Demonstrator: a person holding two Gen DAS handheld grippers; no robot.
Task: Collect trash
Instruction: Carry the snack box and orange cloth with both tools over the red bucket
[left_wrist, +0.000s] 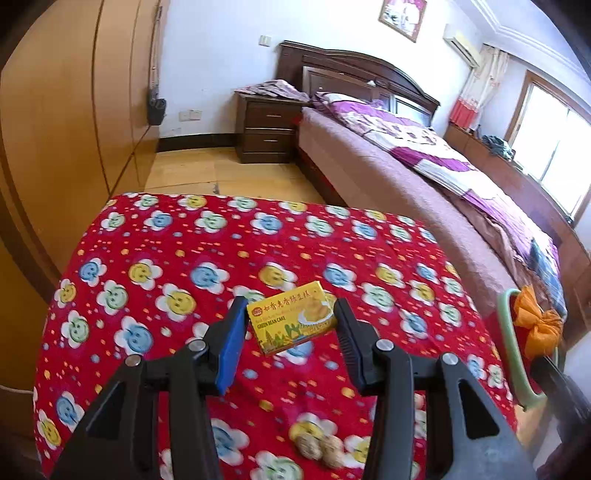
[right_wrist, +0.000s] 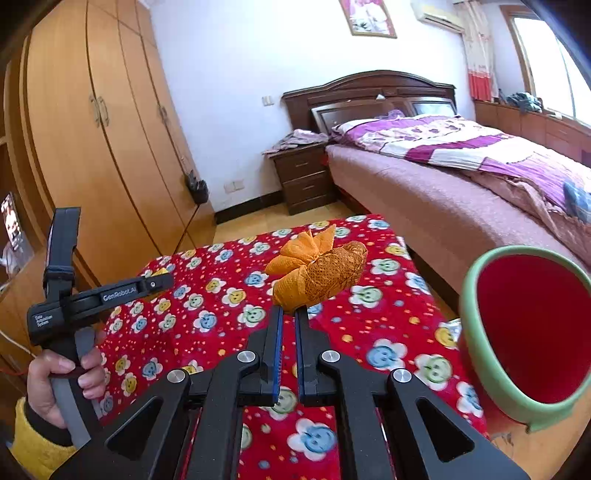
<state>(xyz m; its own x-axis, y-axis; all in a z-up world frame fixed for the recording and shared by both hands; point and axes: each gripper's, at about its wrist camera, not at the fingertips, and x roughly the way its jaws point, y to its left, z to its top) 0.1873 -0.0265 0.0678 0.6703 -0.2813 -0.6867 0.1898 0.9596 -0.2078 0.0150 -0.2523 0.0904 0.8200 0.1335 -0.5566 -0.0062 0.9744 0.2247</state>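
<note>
Trash items were two: a yellow cake box (left_wrist: 291, 317) clamped between the half-open jaws of the left gripper (left_wrist: 291, 314), above the red flowered cloth (left_wrist: 184, 236); and an orange peel (right_wrist: 317, 269) pinched in the closed right gripper (right_wrist: 290, 312), left of the green-rimmed bin (right_wrist: 476, 354).

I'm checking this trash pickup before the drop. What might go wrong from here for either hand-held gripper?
1. The right hand-held gripper pinches only the lower end of the orange peel, so it may slip before reaching the green bin.
2. The left hand-held gripper grips the yellow cake box by its side edges; the box sits tilted and could twist out.
3. Two peanut shells lie on the red cloth, easily missed.
</note>
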